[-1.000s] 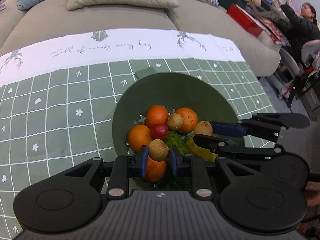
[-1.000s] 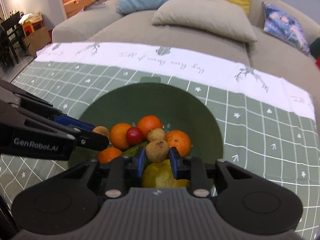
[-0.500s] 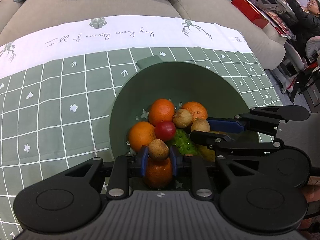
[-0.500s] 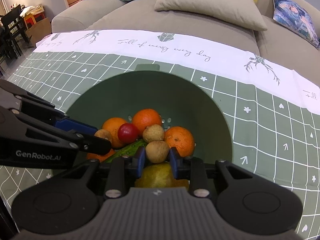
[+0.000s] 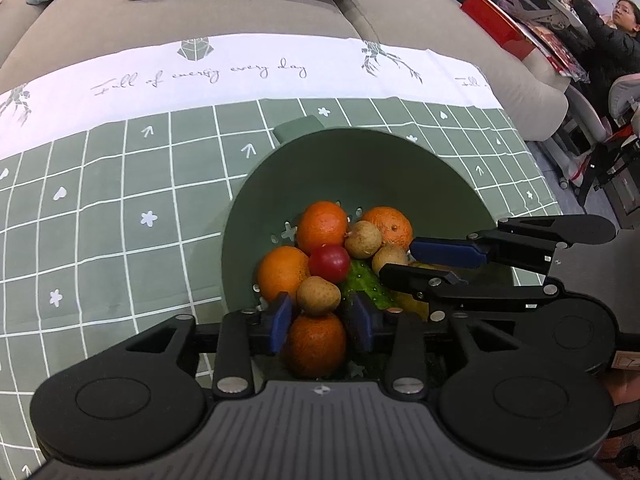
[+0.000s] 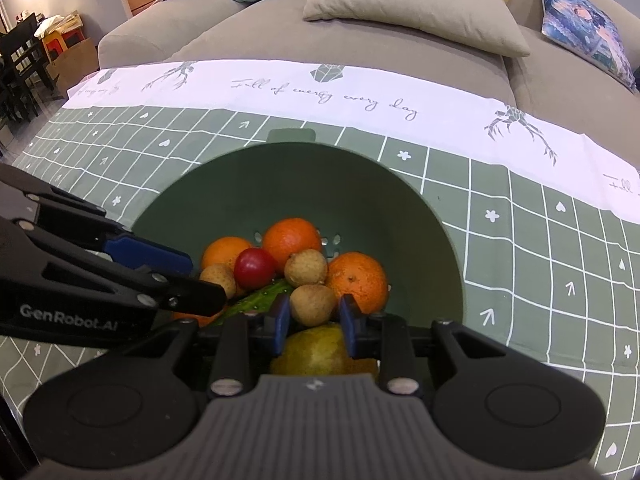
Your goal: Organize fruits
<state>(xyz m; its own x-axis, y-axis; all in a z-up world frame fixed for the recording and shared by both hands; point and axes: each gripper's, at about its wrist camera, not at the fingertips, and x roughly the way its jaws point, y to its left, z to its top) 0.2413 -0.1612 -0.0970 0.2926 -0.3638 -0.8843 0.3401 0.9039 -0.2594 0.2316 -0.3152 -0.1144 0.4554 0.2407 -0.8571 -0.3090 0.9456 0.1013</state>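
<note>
1. My left tongs (image 5: 320,316) hang over the near side of the green colander (image 5: 360,168), pointing steeply down into it. Their jaws are opening, and there is a clear gap on each side of the small brown longan (image 5: 319,295) that sits between the blue pads.
2. That longan rests on top of an orange (image 5: 316,344) directly under my left tongs, in the colander.
3. My right tongs (image 6: 313,318) are clamped on another brown longan (image 6: 312,305), both blue pads pressing on its sides. It sits just above the yellow pear (image 6: 312,354) that lies under these tongs, at the near edge of the heap.
4. Ahead of my right tongs, further into the colander, lie a third longan (image 6: 306,267), a red cherry tomato (image 6: 255,268) just to its left, and three oranges: one to the right (image 6: 357,278), one at the back (image 6: 292,238), one at the left (image 6: 224,254).
5. A green cucumber (image 6: 256,298) lies low in the heap, between my two tongs.
6. From the right tongs' view the left tongs come in from the left, their tips beside the longan I have just freed (image 6: 218,278).
7. The colander stands on a green checked tablecloth (image 6: 540,248), its tab handle on the far side from me.
8. Beyond the cloth is a beige sofa (image 6: 360,44) with cushions.
9. Off to the right of my left tongs a person (image 5: 612,36) in dark clothes sits well away.
</note>
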